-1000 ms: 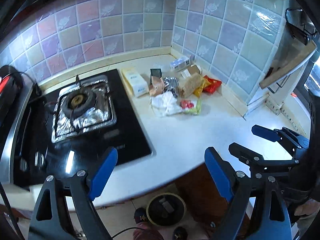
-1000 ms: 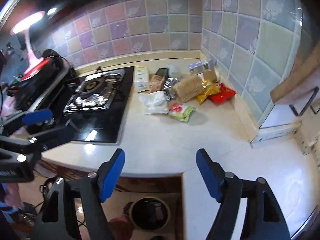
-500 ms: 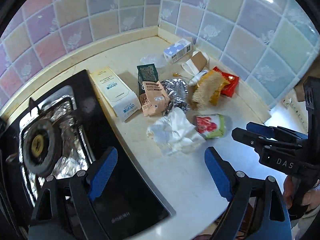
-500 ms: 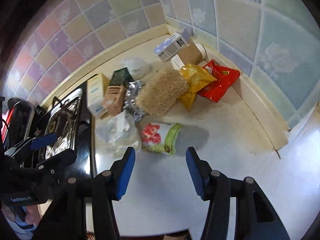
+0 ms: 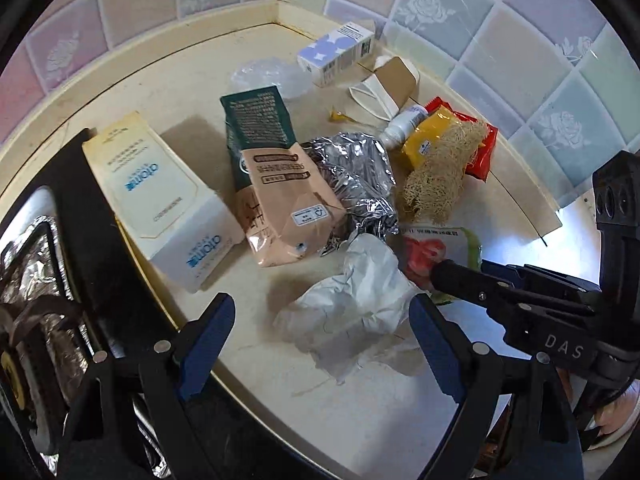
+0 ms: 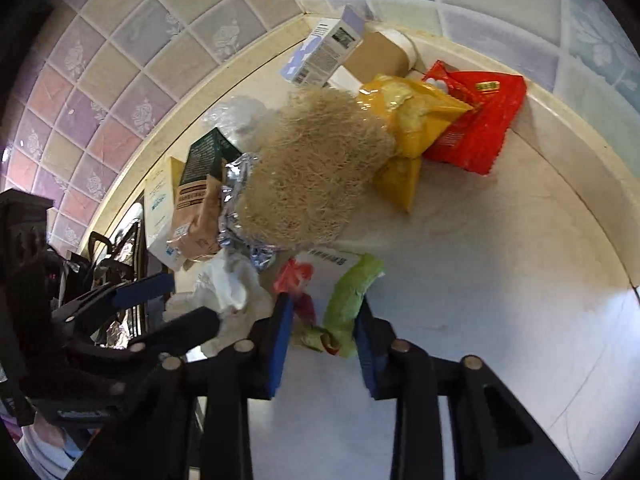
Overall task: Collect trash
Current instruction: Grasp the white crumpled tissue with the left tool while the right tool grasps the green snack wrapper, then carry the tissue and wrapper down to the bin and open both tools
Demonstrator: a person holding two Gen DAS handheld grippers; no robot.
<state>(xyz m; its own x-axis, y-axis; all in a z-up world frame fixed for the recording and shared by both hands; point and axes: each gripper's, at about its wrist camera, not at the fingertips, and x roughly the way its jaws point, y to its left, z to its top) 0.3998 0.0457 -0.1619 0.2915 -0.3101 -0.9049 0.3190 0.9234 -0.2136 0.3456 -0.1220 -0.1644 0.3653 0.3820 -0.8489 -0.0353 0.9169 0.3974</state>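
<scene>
Barely started, whole pile's on the countertop (image 5: 360,420). Right gripper (image 6: 322,340) jaws are closing around the green-red snack wrapper (image 6: 344,300) (it looks squeezed already). Left gripper (image 5: 320,344) hangs wide open over the crumpled white paper (image 5: 352,304). Foil (image 5: 356,172), loofah (image 6: 312,172) and cartons crowd right behind.

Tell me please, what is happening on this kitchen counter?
A person is collecting trash with two tools. The right hand-held gripper is closing on the crumpled green and red plastic wrapper. The left hand-held gripper stands open over the crumpled white paper tissue. More packets lie on the cream stone counter.
</scene>
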